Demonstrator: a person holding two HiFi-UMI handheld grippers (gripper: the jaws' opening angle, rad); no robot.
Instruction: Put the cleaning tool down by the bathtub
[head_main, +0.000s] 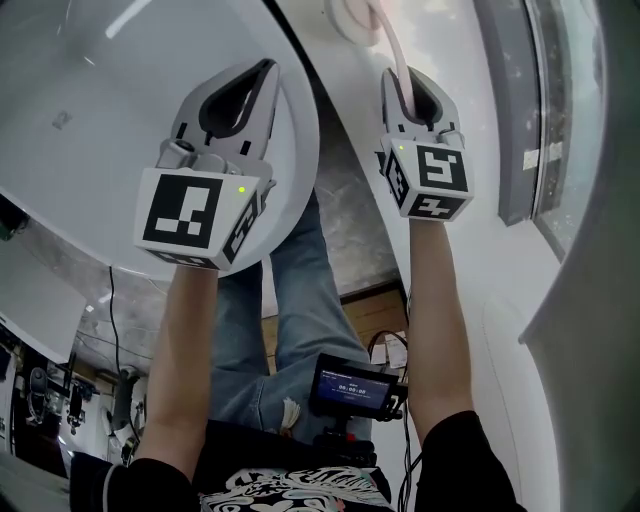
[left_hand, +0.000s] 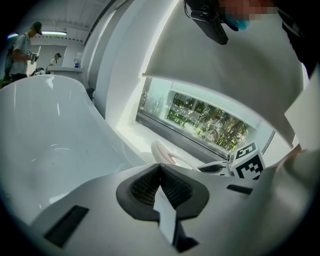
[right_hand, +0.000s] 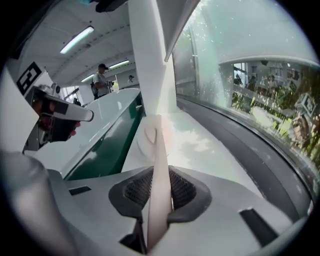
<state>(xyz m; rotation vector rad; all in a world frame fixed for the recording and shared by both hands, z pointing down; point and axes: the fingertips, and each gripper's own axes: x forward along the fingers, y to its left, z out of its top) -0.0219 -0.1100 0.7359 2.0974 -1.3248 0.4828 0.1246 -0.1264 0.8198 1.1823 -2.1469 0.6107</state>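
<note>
There is one pale pink cleaning tool (right_hand: 159, 165). The fingers of the right gripper (right_hand: 160, 187) pinch its handle. The long handle points straight away over the ledge (right_hand: 205, 145) beside the one bathtub (head_main: 110, 90), with the round head at the far end. The fingers of the left gripper (left_hand: 161, 184) are pressed together with nothing between them.

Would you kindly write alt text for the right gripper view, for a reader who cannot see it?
The right hand-held gripper is shut on the pale pink handle of a cleaning tool, whose rounded head points out over the white ledge. The white bathtub lies to the left and a window runs along the right.
</note>
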